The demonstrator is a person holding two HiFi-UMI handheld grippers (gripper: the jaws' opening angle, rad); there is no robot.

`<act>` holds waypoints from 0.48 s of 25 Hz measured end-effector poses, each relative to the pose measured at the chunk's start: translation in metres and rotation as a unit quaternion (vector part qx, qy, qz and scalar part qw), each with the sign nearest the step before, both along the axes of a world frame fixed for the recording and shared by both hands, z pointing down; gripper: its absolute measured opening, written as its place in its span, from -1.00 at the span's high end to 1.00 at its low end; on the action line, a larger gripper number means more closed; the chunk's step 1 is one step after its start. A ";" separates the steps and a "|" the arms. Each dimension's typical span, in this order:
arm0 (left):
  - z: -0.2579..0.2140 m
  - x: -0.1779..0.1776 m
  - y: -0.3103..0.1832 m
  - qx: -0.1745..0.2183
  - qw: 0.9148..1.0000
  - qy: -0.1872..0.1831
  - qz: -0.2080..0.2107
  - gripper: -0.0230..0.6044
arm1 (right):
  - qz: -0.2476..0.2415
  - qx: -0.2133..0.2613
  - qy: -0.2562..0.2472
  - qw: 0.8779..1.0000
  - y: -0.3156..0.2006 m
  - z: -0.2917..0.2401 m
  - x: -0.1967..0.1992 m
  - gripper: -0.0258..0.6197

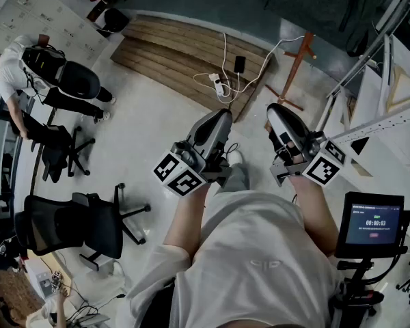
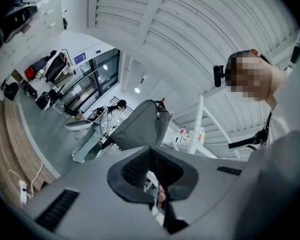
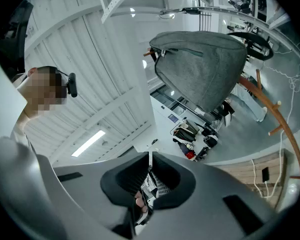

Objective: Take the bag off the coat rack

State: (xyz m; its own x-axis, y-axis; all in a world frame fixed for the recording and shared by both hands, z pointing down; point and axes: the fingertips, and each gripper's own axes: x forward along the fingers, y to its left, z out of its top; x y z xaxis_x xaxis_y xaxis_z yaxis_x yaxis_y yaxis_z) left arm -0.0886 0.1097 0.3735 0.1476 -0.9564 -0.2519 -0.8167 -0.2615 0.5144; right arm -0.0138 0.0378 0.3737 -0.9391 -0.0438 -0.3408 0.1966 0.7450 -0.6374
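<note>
Bag hangs on coat rack, up-right of right gripper; jaws together, empty. Left gripper view: bag ahead, smaller; left gripper closed, empty. Head view: rack by platform's right corner; right gripper likely nearer.

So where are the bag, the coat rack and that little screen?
Grey bag (image 3: 202, 66): right gripper view, middle of its fabric side.
Coat rack (image 3: 281, 124): right gripper view, on its wooden pole.
Screen (image 1: 376, 221): head view, centre of the lit display.
</note>
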 end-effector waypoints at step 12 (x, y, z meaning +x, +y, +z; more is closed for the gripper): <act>0.023 -0.142 -0.098 -0.002 0.999 0.022 0.036 0.91 | 0.016 0.024 0.025 0.999 -0.086 0.006 -0.153 0.88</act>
